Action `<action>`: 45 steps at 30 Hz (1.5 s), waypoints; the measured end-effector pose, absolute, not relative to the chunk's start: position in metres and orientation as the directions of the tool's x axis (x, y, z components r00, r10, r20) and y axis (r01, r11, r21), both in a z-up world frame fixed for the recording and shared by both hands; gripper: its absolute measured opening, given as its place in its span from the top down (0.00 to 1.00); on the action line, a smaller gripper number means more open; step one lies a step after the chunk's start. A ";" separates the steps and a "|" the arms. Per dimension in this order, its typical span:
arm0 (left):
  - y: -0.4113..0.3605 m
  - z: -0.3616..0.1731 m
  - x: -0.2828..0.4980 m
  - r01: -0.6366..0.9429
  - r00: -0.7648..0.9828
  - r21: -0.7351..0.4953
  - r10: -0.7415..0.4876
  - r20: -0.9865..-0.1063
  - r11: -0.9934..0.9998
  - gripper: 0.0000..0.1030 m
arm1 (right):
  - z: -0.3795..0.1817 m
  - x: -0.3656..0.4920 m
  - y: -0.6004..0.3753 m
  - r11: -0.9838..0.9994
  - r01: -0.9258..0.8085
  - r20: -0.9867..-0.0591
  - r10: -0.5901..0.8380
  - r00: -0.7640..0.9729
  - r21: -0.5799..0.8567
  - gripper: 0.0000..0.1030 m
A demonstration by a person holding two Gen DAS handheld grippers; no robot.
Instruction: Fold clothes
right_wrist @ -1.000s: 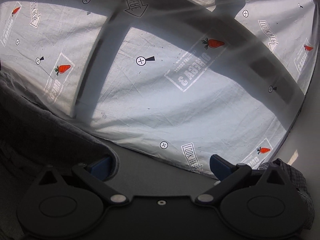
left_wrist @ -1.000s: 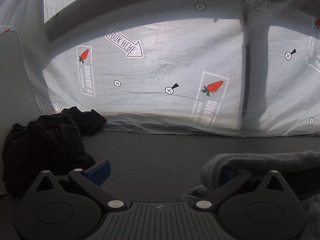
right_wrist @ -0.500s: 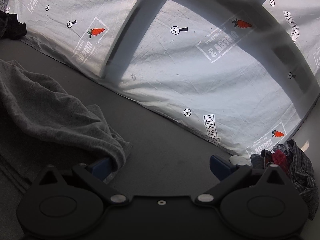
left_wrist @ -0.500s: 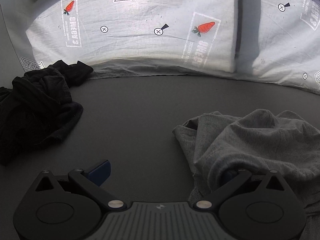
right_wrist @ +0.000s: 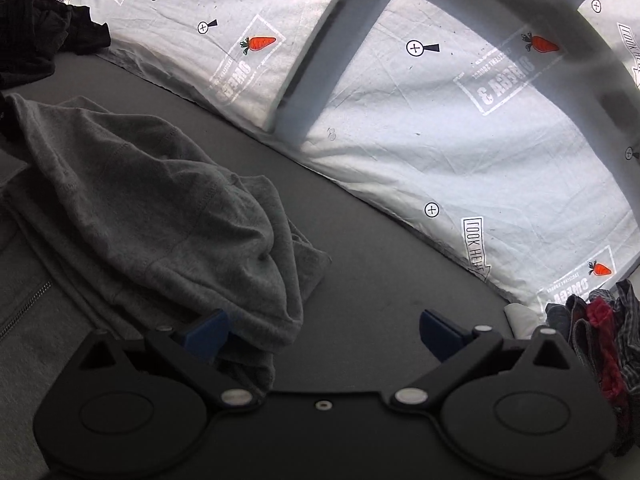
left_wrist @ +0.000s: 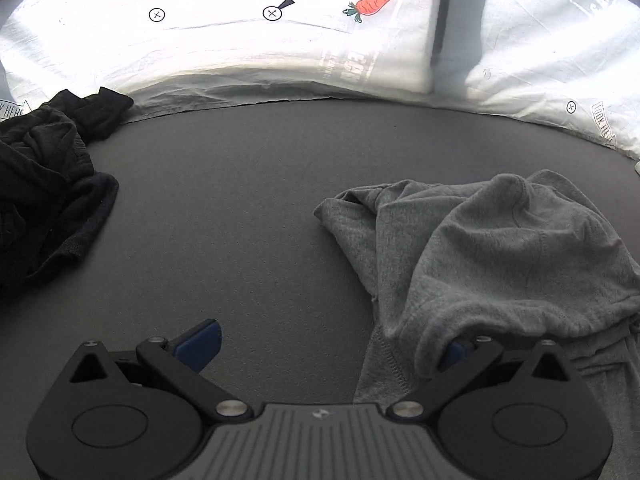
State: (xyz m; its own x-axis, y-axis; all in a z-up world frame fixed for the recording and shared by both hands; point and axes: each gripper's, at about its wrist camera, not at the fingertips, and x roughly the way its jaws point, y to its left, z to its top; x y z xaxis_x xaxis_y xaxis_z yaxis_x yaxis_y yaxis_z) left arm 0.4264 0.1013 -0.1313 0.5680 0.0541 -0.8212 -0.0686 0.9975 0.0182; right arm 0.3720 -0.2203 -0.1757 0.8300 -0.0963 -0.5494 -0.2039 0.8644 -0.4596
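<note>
A crumpled grey garment [left_wrist: 492, 252] lies on the dark grey table, at the right in the left wrist view and at the left in the right wrist view [right_wrist: 160, 208]. A zipper shows on its lower left part [right_wrist: 24, 308]. My left gripper [left_wrist: 328, 344] is open; grey cloth drapes over its right finger and hides most of the pad. My right gripper [right_wrist: 320, 332] is open; grey cloth lies against its left finger [right_wrist: 208, 332]. Neither pinches the cloth.
A black clothes pile [left_wrist: 44, 176] sits at the table's left, also in the right wrist view [right_wrist: 40, 40]. A plaid and red clothes pile [right_wrist: 600, 344] lies at the right. A white printed sheet [left_wrist: 280, 40] hangs behind the table [left_wrist: 240, 200].
Both grippers have tilted down and lowered toward the table. The grey garment, earlier bunched at the fingers, now lies spread on the table. Both grippers stay open.
</note>
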 end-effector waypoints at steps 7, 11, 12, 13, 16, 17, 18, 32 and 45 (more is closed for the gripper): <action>0.051 -0.146 0.419 0.138 0.613 0.260 0.124 -0.781 0.956 0.00 | -0.178 0.370 -0.219 0.869 -0.229 -0.569 -0.073 0.819 -0.440 0.00; 0.032 -0.158 0.410 0.248 0.610 0.304 0.095 -0.786 0.920 0.00 | -0.180 0.371 -0.221 0.874 -0.229 -0.577 -0.070 0.813 -0.429 0.00; 0.031 -0.156 0.407 0.268 0.610 0.280 0.063 -0.790 0.922 0.00 | -0.179 0.372 -0.222 0.877 -0.226 -0.577 -0.069 0.814 -0.423 0.00; 0.030 -0.152 0.403 0.287 0.608 0.242 0.018 -0.794 0.927 0.00 | -0.178 0.372 -0.223 0.883 -0.222 -0.577 -0.065 0.814 -0.413 0.00; 0.041 -0.140 0.397 0.288 0.595 0.085 -0.109 -0.796 0.954 0.00 | -0.177 0.375 -0.227 0.902 -0.207 -0.580 -0.056 0.813 -0.378 0.00; 0.047 -0.136 0.397 0.272 0.595 0.025 -0.147 -0.790 0.962 0.00 | -0.177 0.376 -0.229 0.908 -0.202 -0.581 -0.055 0.812 -0.367 0.00; 0.054 -0.132 0.395 0.240 0.602 -0.040 -0.181 -0.778 0.970 0.00 | -0.177 0.377 -0.230 0.914 -0.196 -0.583 -0.054 0.810 -0.356 0.00; 0.083 -0.168 0.417 -0.082 0.598 0.061 0.098 -0.796 0.995 0.00 | -0.191 0.401 -0.248 0.956 -0.127 -0.650 -0.080 0.756 -0.265 0.00; 0.088 -0.144 0.367 -0.157 0.643 -0.013 0.092 -0.760 0.988 0.00 | -0.175 0.361 -0.267 0.986 -0.076 -0.657 -0.043 0.753 -0.151 0.00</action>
